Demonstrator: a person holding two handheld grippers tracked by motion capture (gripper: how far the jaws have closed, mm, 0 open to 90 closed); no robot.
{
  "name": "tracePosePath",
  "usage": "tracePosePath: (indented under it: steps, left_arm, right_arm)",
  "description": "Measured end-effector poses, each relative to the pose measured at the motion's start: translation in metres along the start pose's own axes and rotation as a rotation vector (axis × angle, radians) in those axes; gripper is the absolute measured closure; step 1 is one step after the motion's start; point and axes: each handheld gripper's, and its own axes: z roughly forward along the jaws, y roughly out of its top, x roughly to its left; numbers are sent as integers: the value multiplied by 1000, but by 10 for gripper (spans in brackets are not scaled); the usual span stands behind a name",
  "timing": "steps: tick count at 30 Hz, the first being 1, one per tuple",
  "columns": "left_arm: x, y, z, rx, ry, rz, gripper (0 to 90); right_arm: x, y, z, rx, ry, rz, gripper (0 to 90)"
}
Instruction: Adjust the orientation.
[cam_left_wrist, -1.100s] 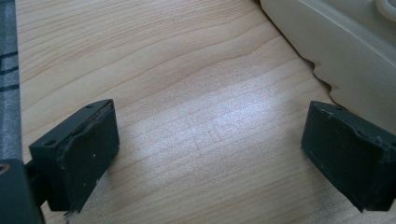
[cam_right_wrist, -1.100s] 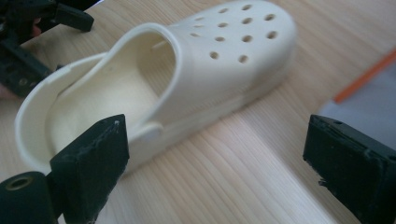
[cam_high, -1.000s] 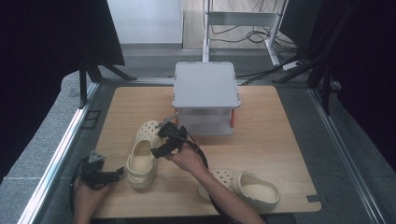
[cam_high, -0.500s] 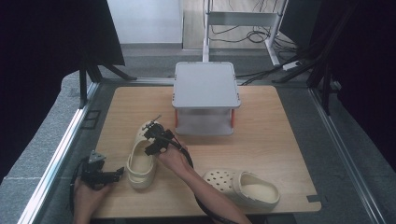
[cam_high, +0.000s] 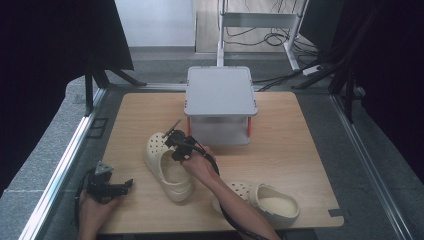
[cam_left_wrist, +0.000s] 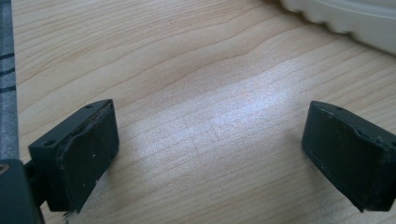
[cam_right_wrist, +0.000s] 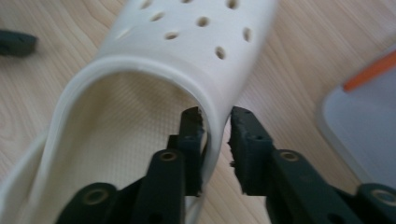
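Observation:
A cream clog (cam_high: 162, 167) lies left of the table's middle, toe with holes pointing away. My right gripper (cam_high: 174, 144) is at its right side wall. In the right gripper view the jaws straddle that wall (cam_right_wrist: 212, 100), one inside the shoe and one outside, and my right gripper (cam_right_wrist: 215, 116) is pinched on it. A second cream clog (cam_high: 272, 201) lies near the front right. My left gripper (cam_high: 125, 185) rests at the front left, and in its own view my left gripper (cam_left_wrist: 208, 140) is wide open over bare wood.
A grey box-like stand (cam_high: 220, 92) with orange legs sits at the table's far middle, close behind the held clog; its corner (cam_right_wrist: 364, 112) is right of the jaws. The wooden table (cam_high: 310, 150) has metal rails along both sides.
My right hand has moved left from beside the stand onto the left clog's side wall, and the forearm has uncovered the second clog. The left gripper has stayed put.

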Motion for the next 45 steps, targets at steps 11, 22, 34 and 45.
tracePosePath:
  steps: [11,22,34,45]
  left_arm:
    - [0,0,0,-1,0,-1,41]
    - [0,0,0,-1,-3,-2,44]
    - [1,-3,-3,0,-13,4,44]
    - [1,-3,-3,0,-13,5,43]
  right_arm:
    - [-6,-13,-11,2,14,14,846]
    - [16,-23,-47,-53,74,34,845]
    - [55,-71,-72,-65,142,20,843]
    - [64,-97,-52,-62,110,8,817]
